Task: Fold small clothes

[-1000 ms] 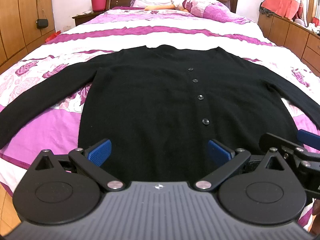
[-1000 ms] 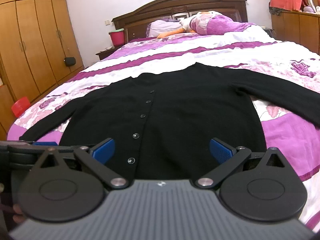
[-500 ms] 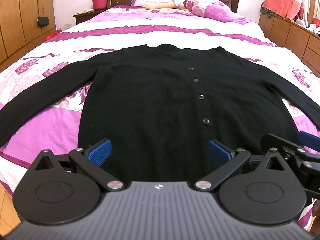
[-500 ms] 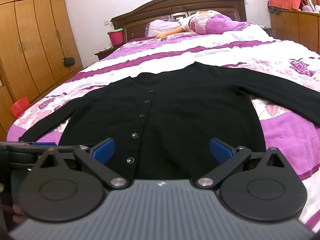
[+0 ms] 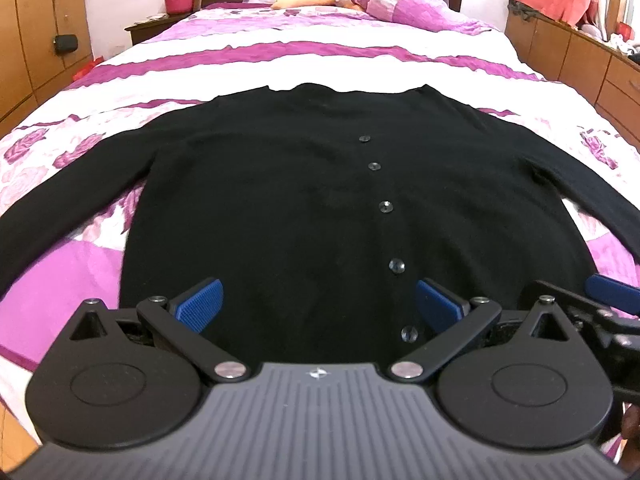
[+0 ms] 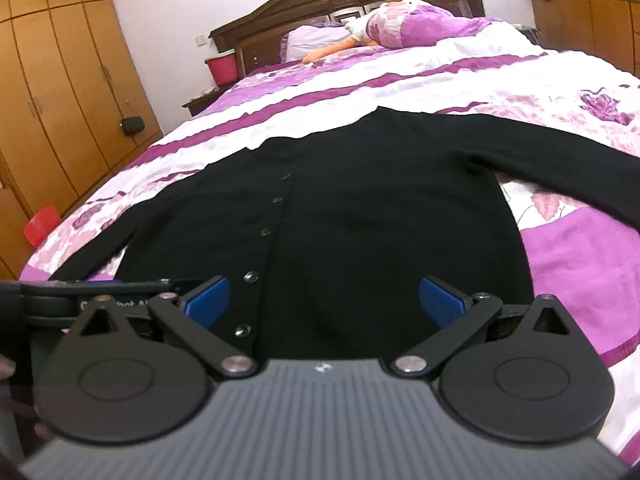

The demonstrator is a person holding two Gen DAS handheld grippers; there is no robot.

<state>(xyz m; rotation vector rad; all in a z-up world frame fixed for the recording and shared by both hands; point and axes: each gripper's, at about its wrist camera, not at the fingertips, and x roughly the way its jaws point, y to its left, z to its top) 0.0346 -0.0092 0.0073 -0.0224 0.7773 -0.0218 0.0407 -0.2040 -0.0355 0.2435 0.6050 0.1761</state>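
Black cardigan flat on bed, both grippers' jaws spread; red box only in right view.

Black tongs, 2 ribbed blue pads, grey ridged body.

Purple-striped bed, dark headboard — wooden wardrobes, white walls.

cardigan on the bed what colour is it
Black cardigan, clearest in the left wrist view.
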